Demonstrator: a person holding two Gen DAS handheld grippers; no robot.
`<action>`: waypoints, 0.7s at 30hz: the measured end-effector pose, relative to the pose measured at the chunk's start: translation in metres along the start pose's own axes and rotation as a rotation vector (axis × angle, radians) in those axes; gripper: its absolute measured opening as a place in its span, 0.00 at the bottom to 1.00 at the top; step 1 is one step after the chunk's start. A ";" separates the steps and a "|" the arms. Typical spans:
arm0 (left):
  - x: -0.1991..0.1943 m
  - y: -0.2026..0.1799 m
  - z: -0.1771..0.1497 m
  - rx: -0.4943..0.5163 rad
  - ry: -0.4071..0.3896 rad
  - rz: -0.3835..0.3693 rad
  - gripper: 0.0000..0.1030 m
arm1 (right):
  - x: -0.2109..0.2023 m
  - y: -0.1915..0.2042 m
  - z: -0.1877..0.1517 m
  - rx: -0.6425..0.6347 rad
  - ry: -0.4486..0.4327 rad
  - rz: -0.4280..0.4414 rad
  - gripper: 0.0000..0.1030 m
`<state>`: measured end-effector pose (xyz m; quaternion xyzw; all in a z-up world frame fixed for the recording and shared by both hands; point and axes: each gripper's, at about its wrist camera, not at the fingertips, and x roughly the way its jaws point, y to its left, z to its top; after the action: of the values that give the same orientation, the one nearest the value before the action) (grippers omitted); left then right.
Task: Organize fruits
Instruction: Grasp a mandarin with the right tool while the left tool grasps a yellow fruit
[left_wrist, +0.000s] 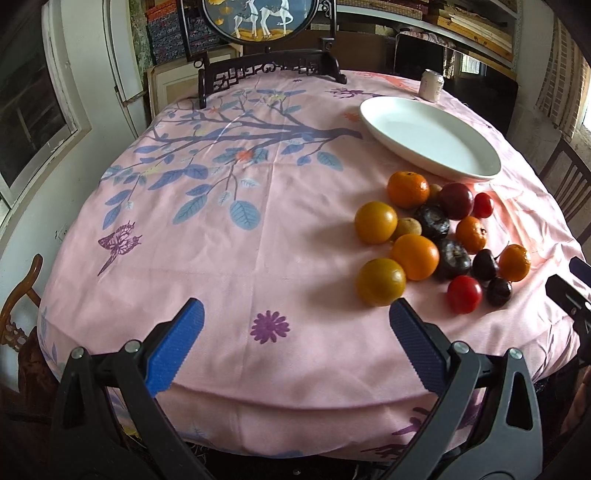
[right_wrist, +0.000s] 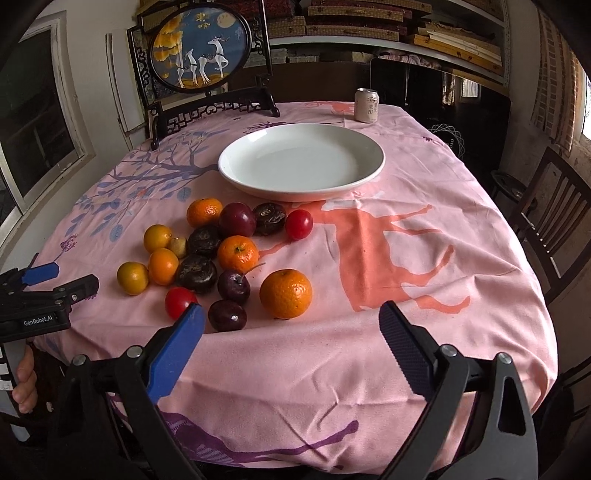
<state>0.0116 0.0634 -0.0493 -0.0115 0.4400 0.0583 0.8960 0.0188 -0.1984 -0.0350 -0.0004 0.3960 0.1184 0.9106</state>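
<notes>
Hand-held gripper agape before upright tangerine

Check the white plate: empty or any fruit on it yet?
Empty. The white plate shows a bare surface in both views; all the fruit lies on the tablecloth in front of it.

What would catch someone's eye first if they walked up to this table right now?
Most likely the heap of fruit, oranges, dark plums and red tomatoes loose on the pink tablecloth. Just beyond it sits an empty white plate, with a drink can at the far edge. Behind the table stands a round deer picture in a dark carved frame, and both claws, left claw and right claw, hover open at the near edge.
</notes>
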 end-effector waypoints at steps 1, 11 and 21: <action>0.003 0.002 0.001 -0.007 0.009 0.001 0.98 | 0.007 0.000 0.004 -0.005 0.012 0.006 0.88; 0.026 -0.015 0.005 0.025 0.073 -0.065 0.98 | 0.069 -0.003 0.010 -0.014 0.160 0.032 0.40; 0.052 -0.043 0.016 0.064 0.082 -0.133 0.59 | 0.044 -0.014 0.002 0.029 0.140 0.057 0.40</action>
<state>0.0605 0.0269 -0.0820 -0.0147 0.4763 -0.0159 0.8790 0.0523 -0.2021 -0.0671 0.0156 0.4603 0.1383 0.8768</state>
